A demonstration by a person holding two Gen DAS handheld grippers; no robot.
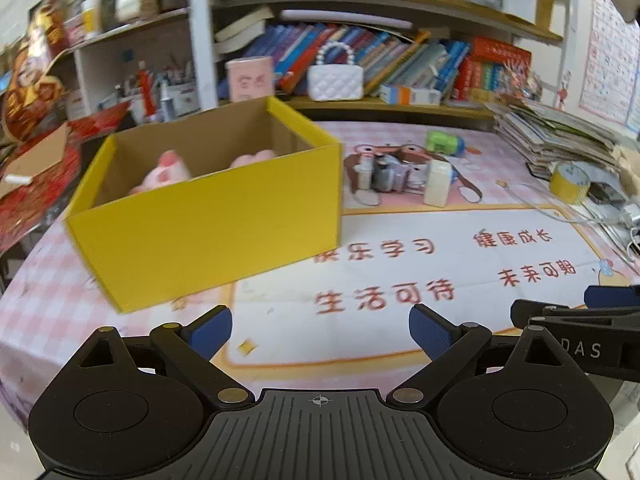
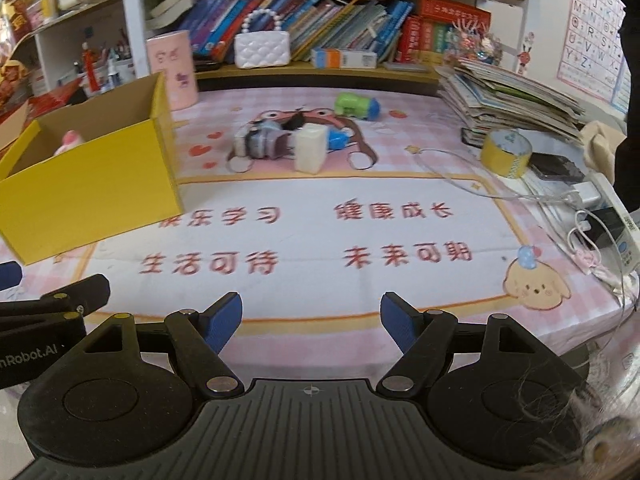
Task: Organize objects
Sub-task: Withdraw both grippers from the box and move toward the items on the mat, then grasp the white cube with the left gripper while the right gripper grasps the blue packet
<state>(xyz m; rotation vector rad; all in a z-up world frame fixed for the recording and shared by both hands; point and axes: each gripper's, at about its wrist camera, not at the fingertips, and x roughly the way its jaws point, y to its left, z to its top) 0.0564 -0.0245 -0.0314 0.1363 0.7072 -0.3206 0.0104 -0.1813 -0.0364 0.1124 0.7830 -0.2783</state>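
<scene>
Crowded bookshelves back a pink-checked table mat (image 2: 400, 312), where the yellow box (image 1: 208, 220) sits left, open-topped with pink plush toys (image 1: 168, 174) already inside, loose small toys (image 2: 280, 144) wait mid-table for collection, and the left gripper (image 1: 320, 332) and right gripper (image 2: 312, 320) both gape wide, empty
</scene>
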